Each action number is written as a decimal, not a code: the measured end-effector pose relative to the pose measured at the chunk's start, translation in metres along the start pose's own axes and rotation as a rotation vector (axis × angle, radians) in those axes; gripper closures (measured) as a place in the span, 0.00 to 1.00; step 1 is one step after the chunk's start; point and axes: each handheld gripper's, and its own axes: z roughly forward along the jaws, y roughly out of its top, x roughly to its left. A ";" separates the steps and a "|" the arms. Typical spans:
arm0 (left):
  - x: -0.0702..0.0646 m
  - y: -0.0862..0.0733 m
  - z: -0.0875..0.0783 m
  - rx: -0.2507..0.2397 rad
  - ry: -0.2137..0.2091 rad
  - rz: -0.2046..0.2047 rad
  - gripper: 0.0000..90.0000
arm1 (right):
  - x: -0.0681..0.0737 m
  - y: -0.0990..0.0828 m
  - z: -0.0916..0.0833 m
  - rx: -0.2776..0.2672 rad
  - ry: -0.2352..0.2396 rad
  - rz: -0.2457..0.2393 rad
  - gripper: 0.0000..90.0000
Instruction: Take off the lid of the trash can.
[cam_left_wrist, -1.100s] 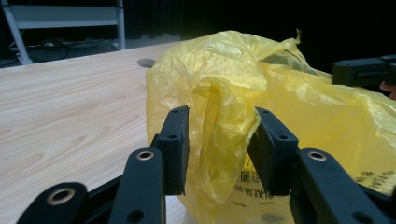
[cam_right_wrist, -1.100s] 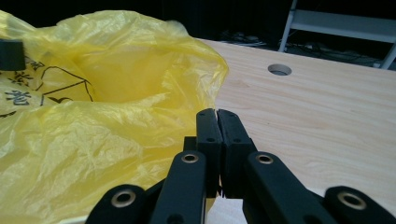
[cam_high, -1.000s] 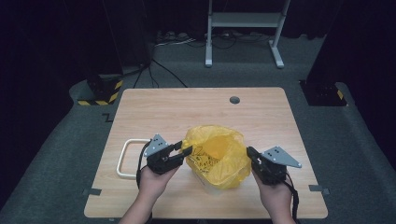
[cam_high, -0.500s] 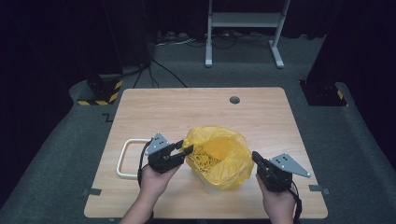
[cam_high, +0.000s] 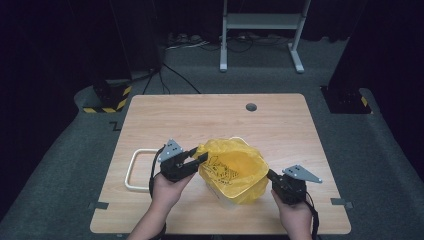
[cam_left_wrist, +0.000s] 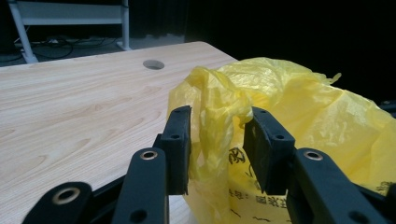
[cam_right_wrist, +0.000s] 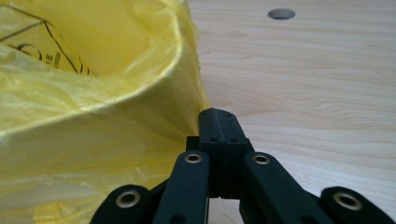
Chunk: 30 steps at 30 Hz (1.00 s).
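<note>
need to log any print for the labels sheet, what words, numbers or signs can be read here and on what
Thin yellow plastic bag: black print with a round symbol and a row of characters below it, too blurred and cut off to read.
Same bag, inner face in the right gripper view: black lines, a ring shape and small print seen through the film, unreadable.
Light wooden table: no text.

A light wooden table with rounded corners (cam_high: 280, 125) stands on a dark grey carpeted floor (cam_high: 65, 165); a small round grey hole (cam_high: 251, 107) sits near its far edge. Beyond it stands a pale grey metal frame stand (cam_high: 260, 22), with dark cables (cam_high: 175, 75) trailing across the floor. Yellow-and-black striped hazard tape (cam_high: 107, 109) marks a dark base at the left. Black curtains close the room.
</note>
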 end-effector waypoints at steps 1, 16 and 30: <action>0.000 0.000 0.000 0.003 0.001 -0.004 0.69 | 0.000 -0.001 0.001 0.007 0.000 -0.001 1.00; 0.009 -0.003 0.008 0.032 -0.022 -0.039 0.74 | 0.032 -0.008 -0.038 -0.054 -0.031 -0.072 0.84; 0.001 -0.008 0.012 0.057 -0.074 -0.043 0.75 | 0.016 -0.001 -0.023 -0.079 -0.072 -0.065 0.77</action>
